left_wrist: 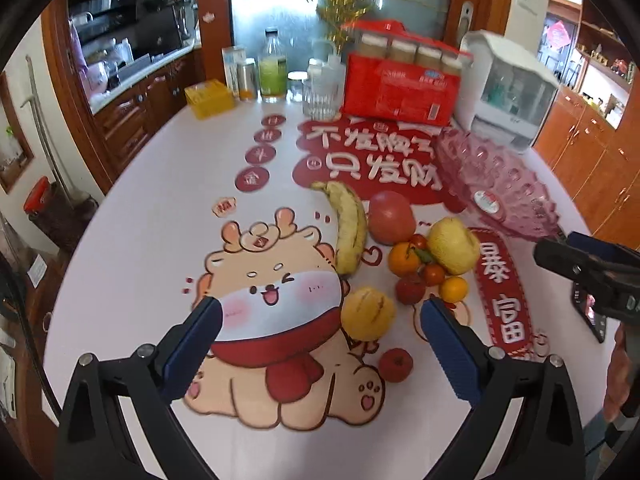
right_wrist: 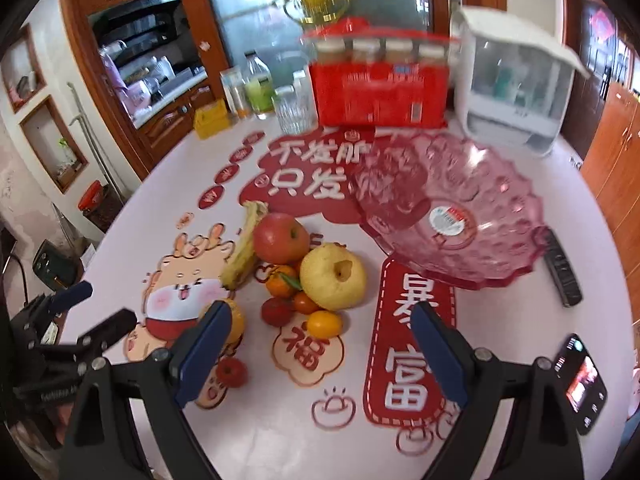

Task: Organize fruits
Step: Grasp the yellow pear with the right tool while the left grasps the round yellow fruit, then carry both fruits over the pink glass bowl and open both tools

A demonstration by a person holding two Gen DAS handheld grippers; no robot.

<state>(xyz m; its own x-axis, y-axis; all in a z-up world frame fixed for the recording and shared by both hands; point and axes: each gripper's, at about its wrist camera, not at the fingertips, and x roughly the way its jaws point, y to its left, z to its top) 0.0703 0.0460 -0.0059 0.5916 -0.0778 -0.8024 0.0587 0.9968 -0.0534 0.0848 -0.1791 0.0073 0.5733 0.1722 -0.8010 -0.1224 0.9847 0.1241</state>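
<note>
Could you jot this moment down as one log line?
left gripper: open, empty | right gripper: open, empty | pink glass bowl: no fruit | red apple, yellow pear: on table

The room is being bounded by reddish wooden cabinets on the right and a wood-framed kitchen opening on the left. Daylight is being let in through a frosted glass door behind the white table.

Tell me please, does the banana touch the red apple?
Cannot tell. In the right wrist view the banana runs behind the red apple with no visible gap, while the left wrist view shows only a thin, unclear sliver between them.
</note>
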